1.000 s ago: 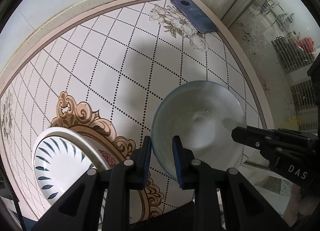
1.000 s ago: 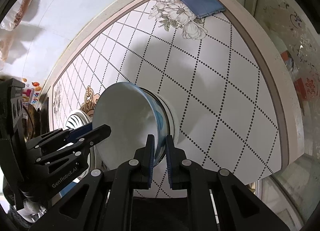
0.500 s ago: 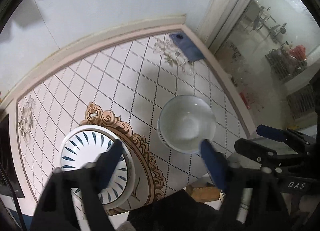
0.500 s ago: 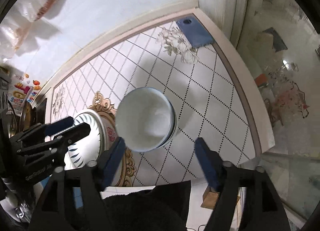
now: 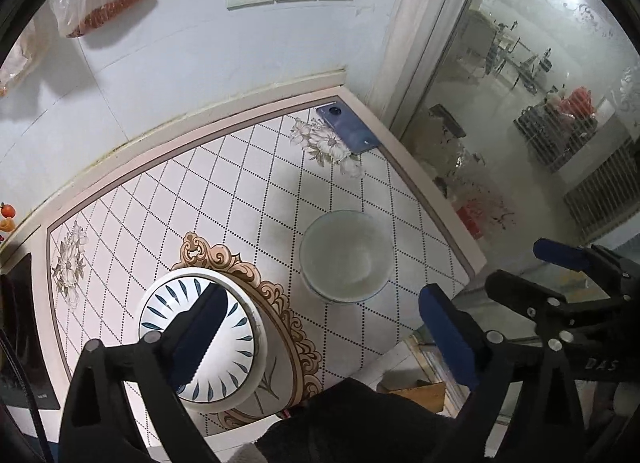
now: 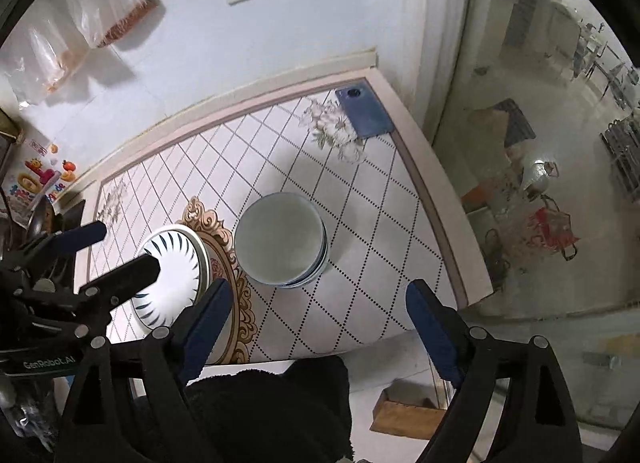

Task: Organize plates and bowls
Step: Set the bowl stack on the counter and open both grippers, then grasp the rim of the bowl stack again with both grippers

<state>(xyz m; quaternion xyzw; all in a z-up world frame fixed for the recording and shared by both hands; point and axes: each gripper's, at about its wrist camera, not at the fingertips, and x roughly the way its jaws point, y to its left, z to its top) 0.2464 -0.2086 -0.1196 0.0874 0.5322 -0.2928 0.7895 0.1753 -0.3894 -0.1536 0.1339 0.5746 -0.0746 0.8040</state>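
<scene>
Bowls (image 6: 282,239) sit nested right of the plate stack (image 6: 172,275), sorted by kind; left gripper (image 5: 320,339) and right gripper (image 6: 316,323), jaws just opened, hang released above, holding nothing.

Pale bowl (image 5: 346,257) beside leaf-patterned plates (image 5: 200,337), tabletop (image 5: 224,199).

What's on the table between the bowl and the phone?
Nothing stands there. Between the bowl and the phone is only bare patterned table, with a printed flower beside the phone. Both wrist views show it.
</scene>
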